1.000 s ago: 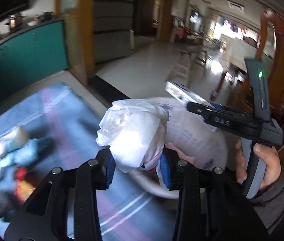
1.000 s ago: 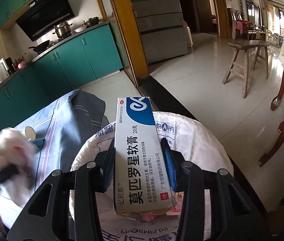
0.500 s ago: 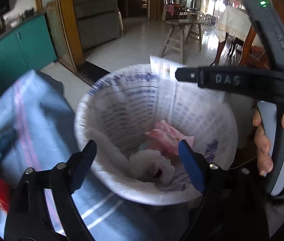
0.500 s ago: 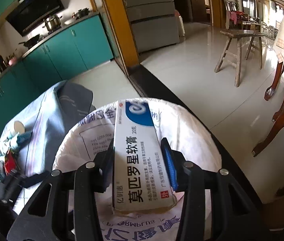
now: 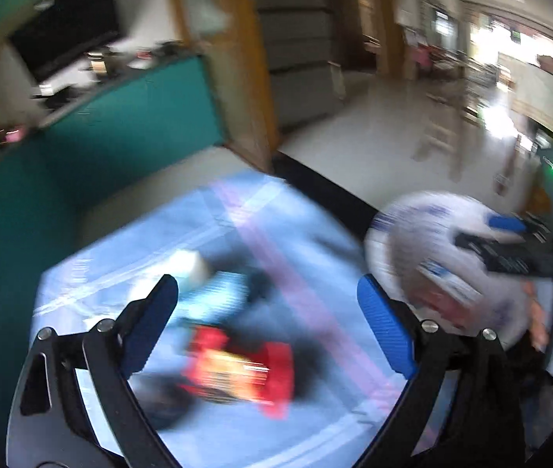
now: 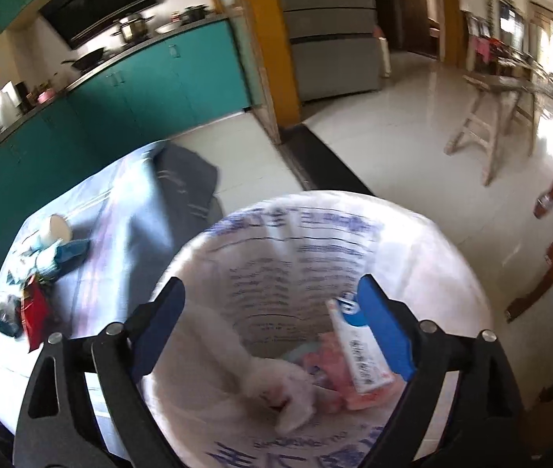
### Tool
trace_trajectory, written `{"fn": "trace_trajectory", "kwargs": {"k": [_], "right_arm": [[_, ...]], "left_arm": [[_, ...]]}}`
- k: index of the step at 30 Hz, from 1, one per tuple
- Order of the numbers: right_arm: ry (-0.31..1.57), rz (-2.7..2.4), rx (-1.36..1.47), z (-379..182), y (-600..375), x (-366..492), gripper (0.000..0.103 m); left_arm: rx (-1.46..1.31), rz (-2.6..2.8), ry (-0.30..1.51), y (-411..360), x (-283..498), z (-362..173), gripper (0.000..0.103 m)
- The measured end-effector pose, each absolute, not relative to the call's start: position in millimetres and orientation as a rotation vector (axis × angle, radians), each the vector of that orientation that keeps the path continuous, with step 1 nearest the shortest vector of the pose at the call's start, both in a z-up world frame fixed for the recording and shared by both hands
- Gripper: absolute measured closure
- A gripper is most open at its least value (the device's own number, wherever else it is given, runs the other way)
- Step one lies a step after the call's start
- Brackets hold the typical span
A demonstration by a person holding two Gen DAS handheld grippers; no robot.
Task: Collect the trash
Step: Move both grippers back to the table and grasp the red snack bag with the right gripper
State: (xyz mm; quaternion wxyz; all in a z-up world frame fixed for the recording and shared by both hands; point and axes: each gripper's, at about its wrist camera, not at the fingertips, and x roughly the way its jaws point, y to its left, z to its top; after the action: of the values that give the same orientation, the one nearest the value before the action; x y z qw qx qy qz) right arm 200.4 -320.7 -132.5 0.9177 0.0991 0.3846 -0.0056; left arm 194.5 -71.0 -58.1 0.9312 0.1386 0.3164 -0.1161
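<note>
Hovering with fingers spread and empty, the left gripper [image 5: 268,323] faces a red crinkly snack wrapper [image 5: 237,370] on the pale blue striped cloth [image 5: 296,234]. The right gripper [image 6: 272,327], fingers likewise spread, hangs over the white printed-bag-lined bin [image 6: 424,241], where the white-and-blue ointment box [image 6: 360,351] lies beside crumpled white tissue [image 6: 292,394].

Motion blur smeared the left wrist view: the red wrapper [image 5: 237,370] at lower centre showed no legible print, and the dark scraps [image 5: 167,401] around it could not be identified. The ointment box [image 6: 358,351] lay partly hidden behind the right gripper [image 6: 272,331] in the lower right.
</note>
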Motion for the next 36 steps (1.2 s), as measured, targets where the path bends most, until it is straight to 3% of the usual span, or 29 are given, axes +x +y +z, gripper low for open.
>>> {"fn": "trace_trajectory", "kwargs": {"k": [6, 15, 33, 36], "right_arm": [[0.758, 0.117, 0.073, -129.1, -246.6, 211.9, 0.014], [0.787, 0.421, -0.001, -114.8, -134.4, 235.2, 0.014], [0.88, 0.562, -0.121, -152.9, -23.5, 242.7, 0.014], [0.871, 0.568, -0.138, -153.3, -21.4, 238.5, 0.022]], "left_arm": [[-0.002, -0.128, 0.653, 25.6, 218.3, -54.6, 0.007], [-0.094, 0.056, 0.643, 100.7, 216.5, -46.8, 0.005], [-0.228, 0.121, 0.711, 155.5, 214.2, -61.8, 0.005], [-0.223, 0.125, 0.708, 153.8, 213.4, -62.0, 0.005]]}}
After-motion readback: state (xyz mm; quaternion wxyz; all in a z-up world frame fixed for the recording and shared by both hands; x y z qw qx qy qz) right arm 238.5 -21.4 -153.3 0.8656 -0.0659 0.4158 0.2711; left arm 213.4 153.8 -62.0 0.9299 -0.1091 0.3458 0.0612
